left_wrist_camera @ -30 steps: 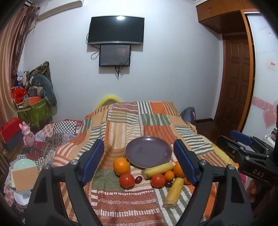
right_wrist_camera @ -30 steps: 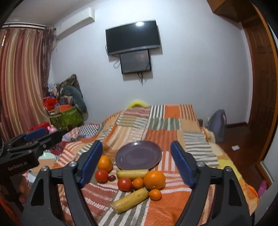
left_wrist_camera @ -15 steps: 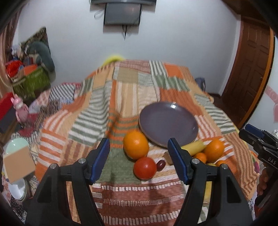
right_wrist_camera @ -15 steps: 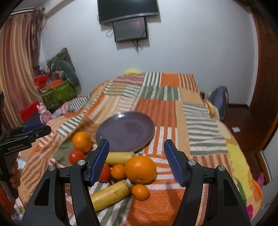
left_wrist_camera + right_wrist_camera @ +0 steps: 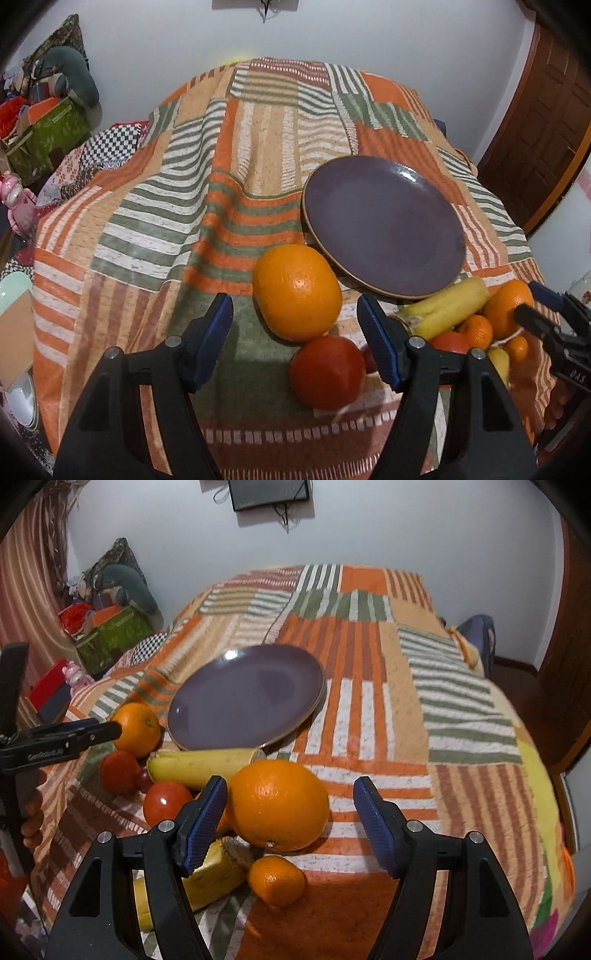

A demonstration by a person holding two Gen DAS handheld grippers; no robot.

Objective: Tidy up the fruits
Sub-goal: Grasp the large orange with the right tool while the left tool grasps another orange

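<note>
A purple plate (image 5: 384, 225) lies bare on the striped blanket. My left gripper (image 5: 295, 332) is open and low over a large orange (image 5: 297, 291) and a red tomato (image 5: 327, 371), which sit between its fingers untouched. The jaws of my right gripper (image 5: 290, 808) are opening around a second large orange (image 5: 279, 805); the right pad stands clear of it. Around that orange lie a small mandarin (image 5: 275, 878), two bananas (image 5: 203, 766) (image 5: 207, 878) and another tomato (image 5: 166, 801). The left gripper (image 5: 74, 738) shows at the left edge of the right wrist view.
The blanket (image 5: 184, 221) covers a bed that drops off at its sides. A green box (image 5: 110, 638) and piled clutter stand on the left, a pink toy (image 5: 18, 206) on the floor, a wooden door (image 5: 535, 147) on the right, and a dark bag (image 5: 480, 638) beyond the bed.
Both grippers have come down and forward toward the fruit and tilted downward, so the fruit looms larger. The left jaws have narrowed a little. No fruit has moved.
</note>
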